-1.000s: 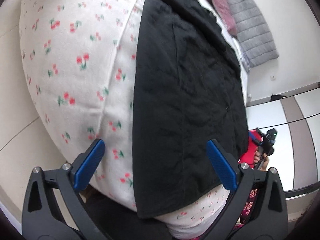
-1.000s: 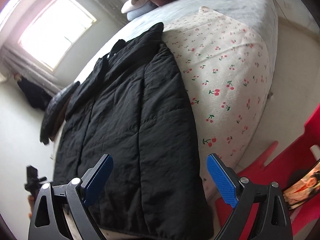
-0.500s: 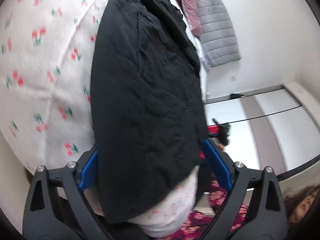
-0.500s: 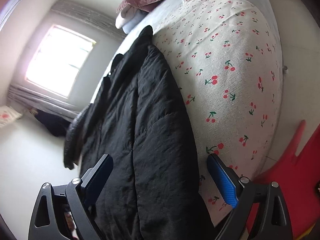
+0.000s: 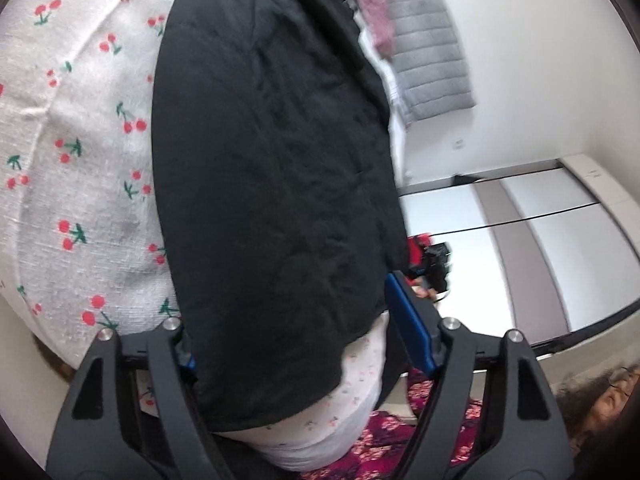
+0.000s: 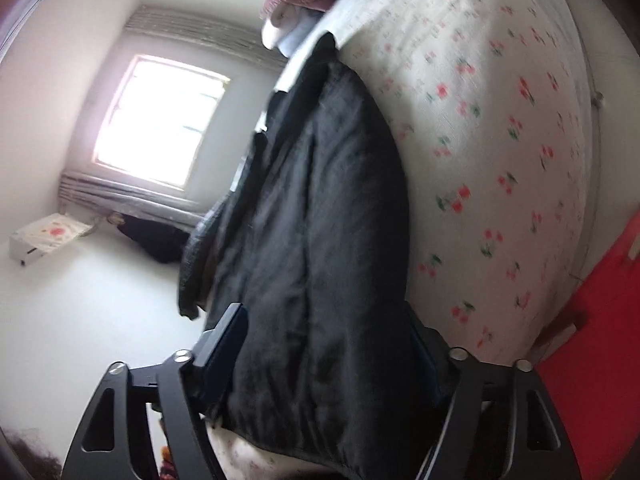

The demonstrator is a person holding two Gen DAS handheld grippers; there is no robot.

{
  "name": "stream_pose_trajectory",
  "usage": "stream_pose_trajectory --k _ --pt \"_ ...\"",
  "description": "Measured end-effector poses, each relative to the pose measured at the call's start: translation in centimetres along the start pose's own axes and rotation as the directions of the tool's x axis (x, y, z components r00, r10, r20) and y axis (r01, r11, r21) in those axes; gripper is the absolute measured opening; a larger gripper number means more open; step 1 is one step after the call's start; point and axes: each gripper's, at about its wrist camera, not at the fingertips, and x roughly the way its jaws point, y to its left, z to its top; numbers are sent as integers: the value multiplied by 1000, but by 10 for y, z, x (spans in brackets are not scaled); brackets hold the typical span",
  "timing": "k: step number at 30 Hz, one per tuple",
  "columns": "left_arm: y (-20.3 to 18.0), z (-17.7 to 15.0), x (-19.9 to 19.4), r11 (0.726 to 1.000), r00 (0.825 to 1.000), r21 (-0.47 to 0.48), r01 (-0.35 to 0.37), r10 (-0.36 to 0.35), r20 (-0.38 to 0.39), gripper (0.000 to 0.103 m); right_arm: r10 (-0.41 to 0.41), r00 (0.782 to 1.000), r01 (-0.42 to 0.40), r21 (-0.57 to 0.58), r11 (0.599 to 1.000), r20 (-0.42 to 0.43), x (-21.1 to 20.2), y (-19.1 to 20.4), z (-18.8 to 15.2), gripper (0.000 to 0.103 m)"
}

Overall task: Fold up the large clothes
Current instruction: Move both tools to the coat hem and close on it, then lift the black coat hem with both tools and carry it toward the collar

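A black quilted jacket [image 5: 272,160] lies flat along a bed with a white cherry-print sheet [image 5: 72,168]; it also shows in the right wrist view [image 6: 316,240]. My left gripper [image 5: 292,332] is open, its blue pads straddling the jacket's near hem at the bed's edge; the left pad is mostly hidden behind the fabric. My right gripper [image 6: 328,348] is open too, its jaws on either side of the jacket's near hem. The cherry sheet [image 6: 492,140] spreads to the right of the jacket there.
Pink and grey pillows [image 5: 424,44] lie at the bed's far end. A wardrobe [image 5: 540,248] stands right of the bed. A window [image 6: 160,120] and white box [image 6: 44,236] are to the left. A red object [image 6: 592,320] sits by the bed's right side.
Both grippers have moved forward and down to the jacket's near hem; the hem now sits between each pair of jaws. The jaws stay open.
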Motion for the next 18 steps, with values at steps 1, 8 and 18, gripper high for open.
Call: stream_pose_trajectory --k 1,8,18 --pt "-2 0 2 1000 1000 5 -18 18 -10 54 11 1000 -11 17 1000 3 0 -3 -1 60" --pt "-26 -3 -8 999 992 43 -27 21 125 20 147 987 -152 77 985 64 -7 4 -7 13" --pt "-103 -7 -58 969 911 235 73 -161 380 13 332 929 -311 -139 940 166 -36 114 -3 10"
